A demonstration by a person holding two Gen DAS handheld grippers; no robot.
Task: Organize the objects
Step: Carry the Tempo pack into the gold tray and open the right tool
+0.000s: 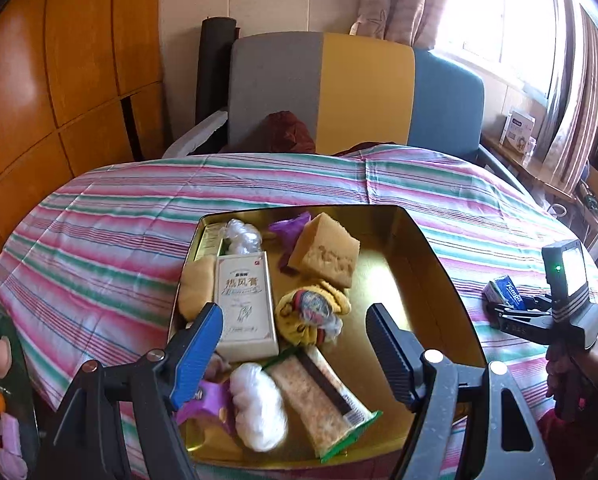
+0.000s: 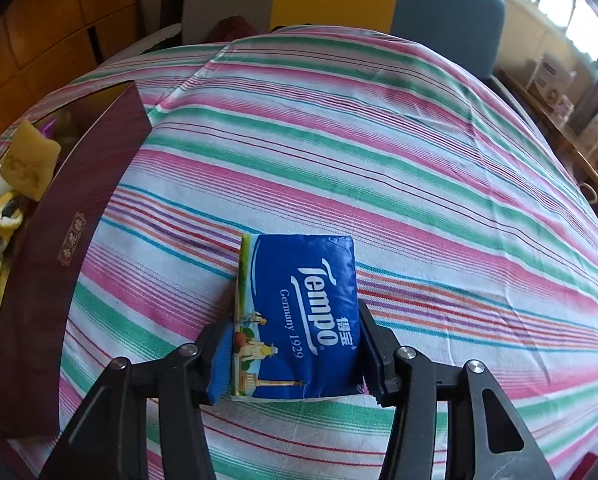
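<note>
left tool [image 1: 295, 324]: i am holding it over the gold tray [image 1: 419, 264], angled downward, its jaws standing wide apart with nothing between them.
right tool [image 2: 295, 356]: i am pointing it steeply down at the striped surface [image 2: 379, 140]; its jaws are clamping the blue tissue pack [image 2: 299, 312] on both long sides.
right hand [image 1: 571, 376]: i am seeing it in the left wrist view, gripping the handle low at the right edge, with the tool reaching in toward the tray.
tissue pack: it is lying flat on the striped cloth, just to the right of the tray's dark red outer wall [image 2: 71, 240].
tray contents: a white carton [image 1: 245, 304], a yellow sponge [image 1: 327, 256], a wrapped snack bar [image 1: 323, 396], a white plastic bundle [image 1: 259, 404] and a yellow patterned cloth [image 1: 311, 308] are lying inside, crowded toward the left.
</note>
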